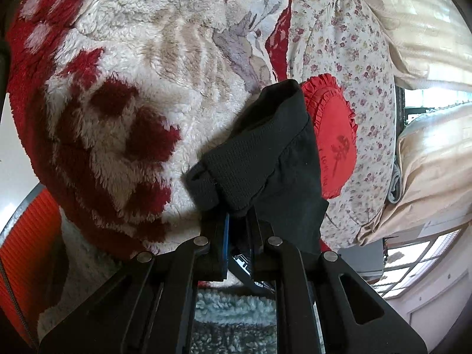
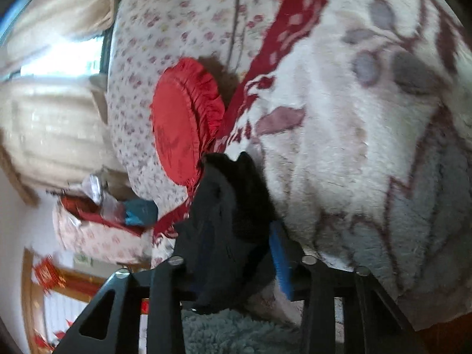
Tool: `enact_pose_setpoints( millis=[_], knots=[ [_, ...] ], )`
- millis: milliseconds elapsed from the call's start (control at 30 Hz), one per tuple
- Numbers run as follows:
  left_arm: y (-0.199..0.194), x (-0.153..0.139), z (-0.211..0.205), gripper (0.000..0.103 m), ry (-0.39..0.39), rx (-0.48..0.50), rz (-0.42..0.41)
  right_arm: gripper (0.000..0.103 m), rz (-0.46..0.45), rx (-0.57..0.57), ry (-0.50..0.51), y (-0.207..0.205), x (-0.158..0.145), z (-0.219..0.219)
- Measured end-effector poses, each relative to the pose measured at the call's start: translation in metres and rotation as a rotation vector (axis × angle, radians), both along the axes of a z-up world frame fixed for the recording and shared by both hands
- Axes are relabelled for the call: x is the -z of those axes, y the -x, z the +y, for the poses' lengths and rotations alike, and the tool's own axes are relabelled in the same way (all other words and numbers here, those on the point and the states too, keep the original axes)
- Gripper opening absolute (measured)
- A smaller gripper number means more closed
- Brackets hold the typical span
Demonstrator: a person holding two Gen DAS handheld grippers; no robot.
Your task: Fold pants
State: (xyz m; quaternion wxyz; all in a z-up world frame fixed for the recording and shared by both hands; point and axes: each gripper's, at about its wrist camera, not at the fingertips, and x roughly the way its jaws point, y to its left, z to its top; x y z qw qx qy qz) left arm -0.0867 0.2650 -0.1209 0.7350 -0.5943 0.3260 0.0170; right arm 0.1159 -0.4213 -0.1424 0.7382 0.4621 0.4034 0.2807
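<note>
The black pants [image 1: 274,153] hang bunched over a fluffy red-and-white blanket [image 1: 141,88], pinched at both ends: the left tongs [image 1: 238,230] are clamped narrowly on the ribbed waistband, and the right tongs [image 2: 236,247] grip another fold. Just beyond lies a red ruffled cushion [image 1: 333,138] on a floral quilt [image 1: 354,59].

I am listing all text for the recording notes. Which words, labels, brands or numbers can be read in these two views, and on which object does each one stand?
None can be read with certainty.
red cushion: a dark woven sign and a short line of small letters along its edge, too small to read.
black pants: no label shows.
red paper decoration: blurred, unreadable.
</note>
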Motion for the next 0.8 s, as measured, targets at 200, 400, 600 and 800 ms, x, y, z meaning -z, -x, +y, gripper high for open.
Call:
enact_pose_setpoints(
  millis=[200, 400, 600, 800],
  knots=[
    [0.000, 0.000, 0.000, 0.010, 0.005, -0.002, 0.000, 0.030, -0.030, -0.027, -0.032, 0.003, 0.001, 0.008],
    [0.000, 0.003, -0.001, 0.010, 0.018, -0.008, -0.001, 0.030, 0.007, -0.009, -0.186, 0.004, 0.012, 0.002],
    [-0.001, 0.003, -0.001, 0.010, 0.019, -0.008, 0.002, 0.030, 0.090, -0.048, -0.194, 0.003, 0.029, 0.019],
    [-0.004, -0.010, -0.008, 0.007, -0.102, 0.015, 0.029, 0.007, 0.005, -0.022, -0.064, 0.005, 0.012, 0.017]
  ],
)
